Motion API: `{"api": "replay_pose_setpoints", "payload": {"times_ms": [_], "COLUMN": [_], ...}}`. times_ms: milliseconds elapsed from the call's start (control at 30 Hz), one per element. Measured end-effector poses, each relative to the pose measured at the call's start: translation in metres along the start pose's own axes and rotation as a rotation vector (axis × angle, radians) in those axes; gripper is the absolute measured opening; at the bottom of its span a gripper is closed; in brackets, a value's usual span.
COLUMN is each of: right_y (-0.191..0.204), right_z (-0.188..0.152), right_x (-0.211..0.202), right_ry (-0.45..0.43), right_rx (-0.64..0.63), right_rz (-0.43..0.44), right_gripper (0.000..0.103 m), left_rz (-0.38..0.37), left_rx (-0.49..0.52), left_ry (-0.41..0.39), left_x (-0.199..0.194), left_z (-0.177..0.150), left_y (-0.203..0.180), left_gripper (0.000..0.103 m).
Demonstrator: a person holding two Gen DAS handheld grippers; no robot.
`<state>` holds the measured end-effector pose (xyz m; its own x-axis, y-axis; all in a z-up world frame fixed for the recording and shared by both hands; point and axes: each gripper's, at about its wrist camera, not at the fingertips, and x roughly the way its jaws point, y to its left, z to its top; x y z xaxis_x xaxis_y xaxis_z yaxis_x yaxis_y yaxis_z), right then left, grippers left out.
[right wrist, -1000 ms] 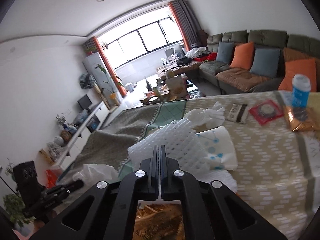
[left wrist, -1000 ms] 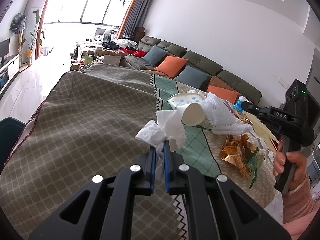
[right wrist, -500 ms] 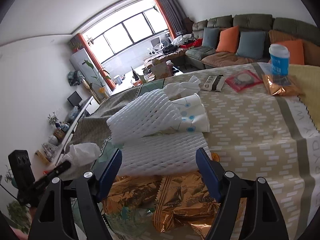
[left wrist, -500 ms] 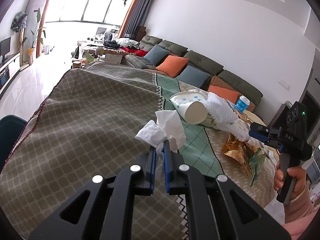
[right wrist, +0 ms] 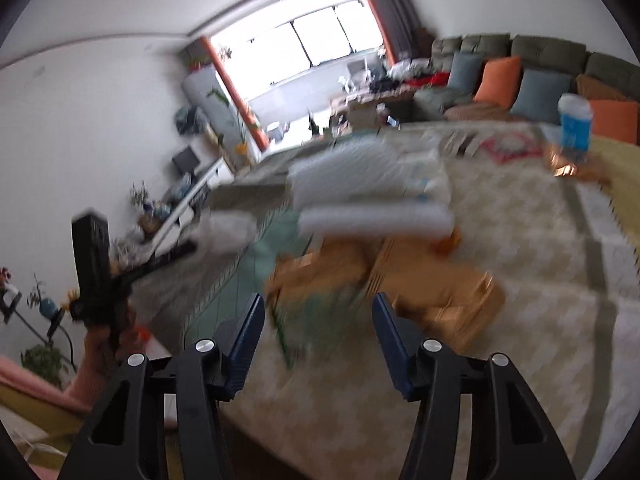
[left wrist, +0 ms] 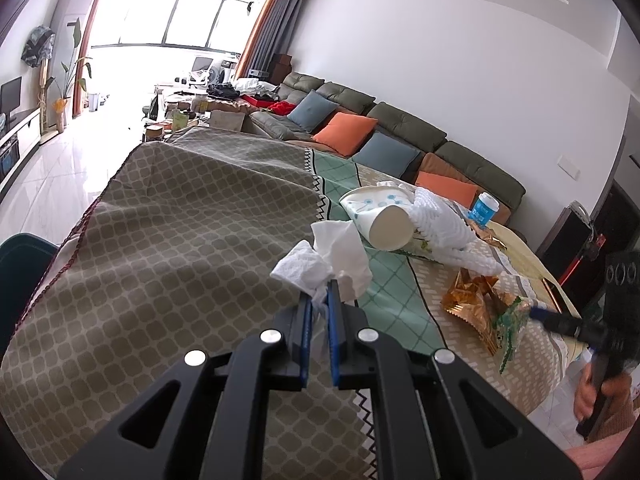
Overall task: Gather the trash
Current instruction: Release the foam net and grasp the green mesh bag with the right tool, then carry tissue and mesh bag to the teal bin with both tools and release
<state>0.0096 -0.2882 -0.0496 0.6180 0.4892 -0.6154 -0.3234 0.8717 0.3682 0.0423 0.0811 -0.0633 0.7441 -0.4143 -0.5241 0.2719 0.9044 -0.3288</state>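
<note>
My left gripper (left wrist: 320, 296) is shut on a crumpled white tissue (left wrist: 320, 256) above the patterned tablecloth (left wrist: 180, 240). Beyond the tissue lie a tipped paper cup (left wrist: 384, 220) and white foam netting (left wrist: 448, 228). Crumpled gold wrappers (left wrist: 476, 300) lie near the table's right edge, one with a green end (left wrist: 510, 320). The right wrist view is blurred. My right gripper (right wrist: 319, 306) hovers over that green end (right wrist: 320, 320), its jaws closing but still apart. The pads do not press on the wrapper.
A blue-and-white lidded cup (right wrist: 574, 120) stands at the far side beside another gold wrapper (right wrist: 568, 164). A red packet (right wrist: 506, 146) lies near it. Behind the table runs a long sofa (left wrist: 400, 128) with cushions. A hand (left wrist: 592, 396) holds the right gripper at the table edge.
My right gripper opened from shut and drew back and down from the foam netting to the gold wrappers. Its jaws now stand narrower than half a second ago. The left gripper and tissue have not moved.
</note>
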Motion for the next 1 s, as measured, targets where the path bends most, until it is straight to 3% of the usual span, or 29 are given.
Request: {"api": "replay_pose_setpoints", "payload": {"times_ms": [200, 233, 267, 500, 700, 1000], "right_y": [-0.009, -0.009, -0.008, 0.003, 0.038, 0.099], "right_z": [-0.01, -0.01, -0.01, 0.002, 0.023, 0.058], "right_x": [0.026, 0.028, 0.028, 0.009, 0.01, 0.077], "right_ry": [0.035, 0.037, 0.037, -0.011, -0.054, -0.003], "right_rx": [0.08, 0.08, 0.077, -0.012, -0.105, -0.239], "right_rz": [0.032, 0.044, 0.049, 0.042, 0.115, 0.283], "right_gripper": [0.054, 0.038, 0.031, 0.027, 0.027, 0.027], "left_rz": [0.003, 0.006, 0.007, 0.006, 0.002, 0.074], "left_rx": [0.009, 0.011, 0.01, 0.001, -0.001, -0.045], "left_ry": [-0.005, -0.006, -0.007, -0.024, -0.055, -0.116], "left_x": [-0.006, -0.007, -0.009, -0.018, -0.033, -0.069], "left_z": [-0.002, -0.002, -0.002, -0.001, 0.001, 0.002], "left_y": [-0.003, -0.003, -0.002, 0.002, 0.006, 0.032], "left_gripper": [0.009, 0.009, 0.009, 0.009, 0.009, 0.009]}}
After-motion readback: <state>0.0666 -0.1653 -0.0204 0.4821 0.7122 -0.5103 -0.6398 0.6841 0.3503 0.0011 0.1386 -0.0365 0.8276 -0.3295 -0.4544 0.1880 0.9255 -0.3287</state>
